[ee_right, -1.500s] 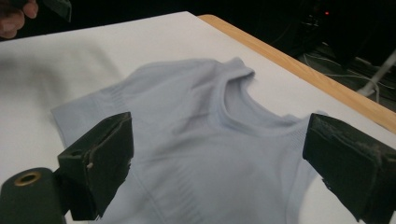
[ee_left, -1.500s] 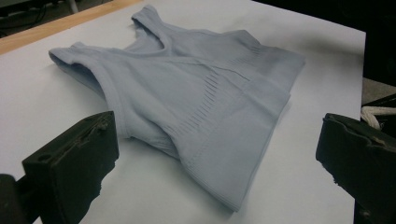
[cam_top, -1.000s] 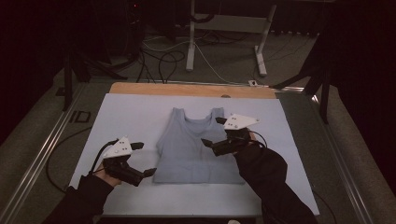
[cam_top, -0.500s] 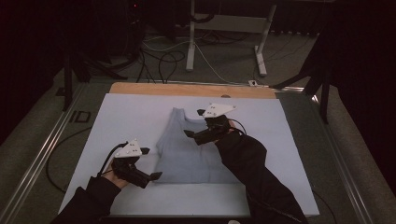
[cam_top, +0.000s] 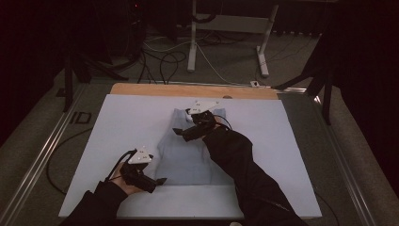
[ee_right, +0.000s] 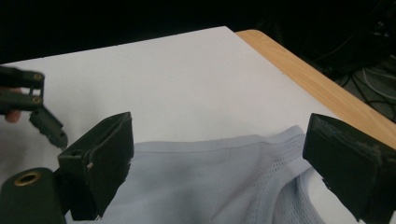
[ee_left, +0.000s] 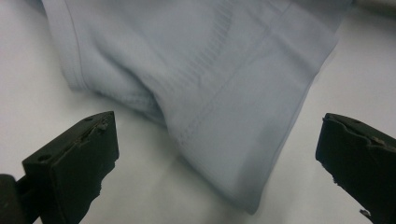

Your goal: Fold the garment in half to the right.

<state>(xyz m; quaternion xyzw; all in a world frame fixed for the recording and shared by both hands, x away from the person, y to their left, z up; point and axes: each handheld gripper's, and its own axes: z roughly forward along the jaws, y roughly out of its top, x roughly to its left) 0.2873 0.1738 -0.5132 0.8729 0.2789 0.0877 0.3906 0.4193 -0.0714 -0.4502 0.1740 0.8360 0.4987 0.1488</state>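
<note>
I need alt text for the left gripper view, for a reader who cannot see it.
Two open black jaws of the left gripper frame the hem corner of a pale blue sleeveless top, which lies rumpled on a white table cover.

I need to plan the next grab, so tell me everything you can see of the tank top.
The tank top is pale blue-grey, thin knit with mesh at the shoulder, stitched hems and bound armholes. It lies flat on the white table cover, neck toward the far edge, hem toward the person. The left gripper sits open at its near left hem corner, the right gripper open above its left shoulder. Neither grips it.
</note>
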